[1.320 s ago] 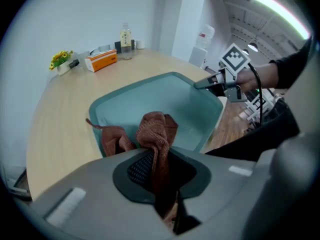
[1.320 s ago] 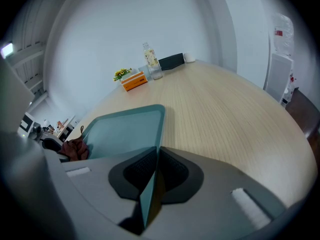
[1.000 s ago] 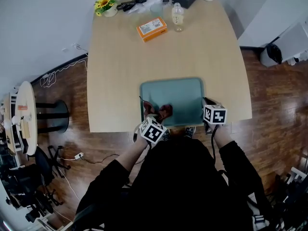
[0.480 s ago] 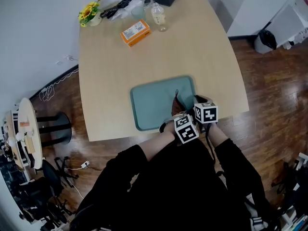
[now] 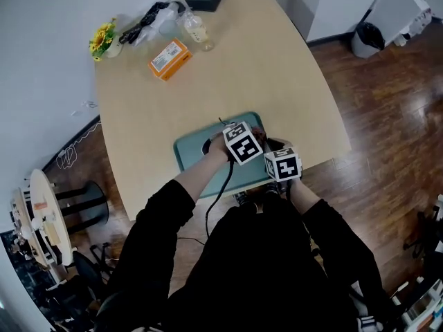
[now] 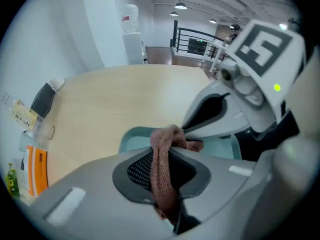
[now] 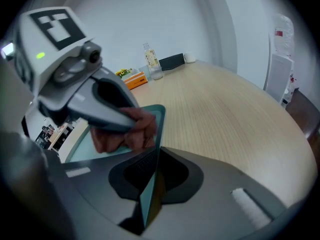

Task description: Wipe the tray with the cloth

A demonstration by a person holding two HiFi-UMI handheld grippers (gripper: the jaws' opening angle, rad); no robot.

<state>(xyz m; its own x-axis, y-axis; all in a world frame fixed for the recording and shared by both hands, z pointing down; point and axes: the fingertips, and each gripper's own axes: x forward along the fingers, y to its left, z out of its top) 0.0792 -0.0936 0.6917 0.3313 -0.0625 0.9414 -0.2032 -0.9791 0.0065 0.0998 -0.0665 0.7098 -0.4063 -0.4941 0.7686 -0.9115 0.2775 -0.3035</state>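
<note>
The table [image 5: 277, 68] was mostly bare, with the teal tray [image 5: 192, 151] sitting at its near edge. The right gripper [image 7: 152, 169] was clamped tight on the tray's near-right rim, pinning it. The left gripper [image 6: 167, 141] had swept over from the tray's left side and ended up right beside the other one. Its jaws were pinched shut on the reddish cloth [image 6: 161, 179], bunched on the tray's right end. So that's one pass across done, and I'd guess more were needed.

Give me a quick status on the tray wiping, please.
Left gripper shut on reddish cloth, cloth down on the tray. Right gripper clamped on the tray's rim. Both grippers crowd the same end.
</note>
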